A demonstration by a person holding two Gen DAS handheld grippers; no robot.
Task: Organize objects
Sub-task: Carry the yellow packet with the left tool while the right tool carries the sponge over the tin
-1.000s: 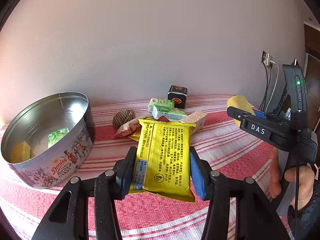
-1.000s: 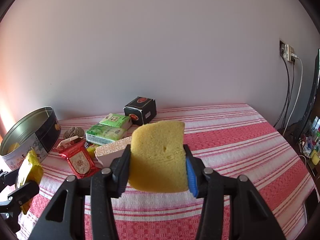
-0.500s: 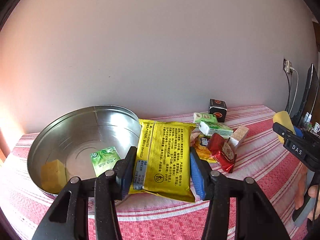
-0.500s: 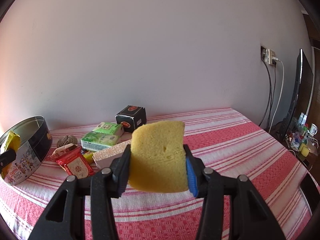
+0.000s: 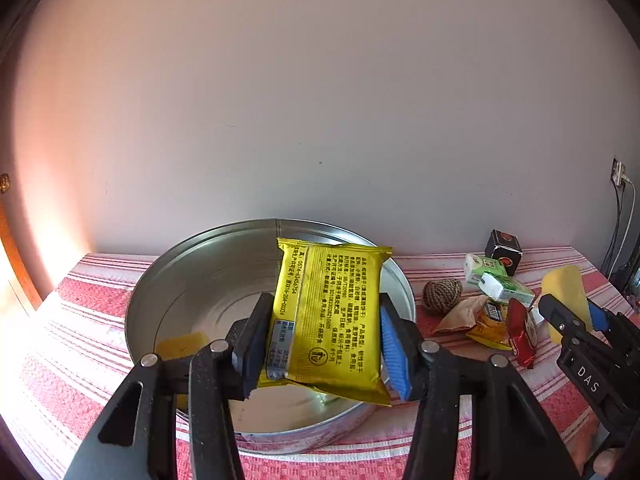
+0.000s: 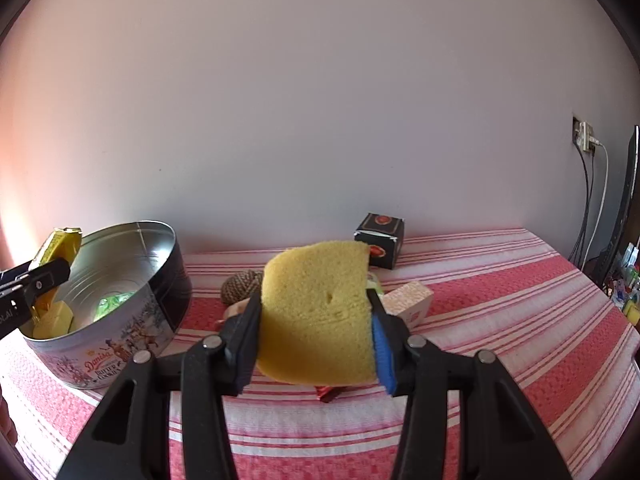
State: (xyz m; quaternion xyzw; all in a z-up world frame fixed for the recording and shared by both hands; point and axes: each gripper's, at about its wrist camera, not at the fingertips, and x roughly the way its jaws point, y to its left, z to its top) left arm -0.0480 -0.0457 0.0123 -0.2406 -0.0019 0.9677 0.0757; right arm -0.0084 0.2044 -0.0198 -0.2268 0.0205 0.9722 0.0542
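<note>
We see a tabletop (image 6: 500,320) under a red and white striped cloth, set against a plain pale wall (image 6: 320,100); on its left side stands a round metal cookie tin (image 6: 132,320), open at the top, with a yellow block (image 6: 52,322) and a green sachet (image 6: 108,303) lying inside on its floor; in the left wrist view the same tin (image 5: 192,272) fills the middle ground.

Our left gripper (image 5: 324,344) is clamped on a yellow snack packet (image 5: 328,316), its pads pressing both long edges, and the packet hangs upright over the open tin, clear of its floor; from the right wrist view that packet (image 6: 60,242) shows above the tin's left rim.

Our right gripper (image 6: 314,344) is clenched on a yellow sponge (image 6: 316,312), held above the cloth to the right of the tin; in the left wrist view this sponge (image 5: 566,300) shows at the far right.

Between the tin and the sponge lies a loose heap of small things; a black box (image 6: 380,240) stands near the wall; a pale pink block (image 6: 408,300) lies just right of the sponge; green tissue packs (image 5: 492,278) lie in front of the black box; a brown ball of twine (image 5: 442,294) sits just beside the tin; a red packet (image 5: 520,336) and an orange one (image 5: 490,326) lie at the front of the heap.
</note>
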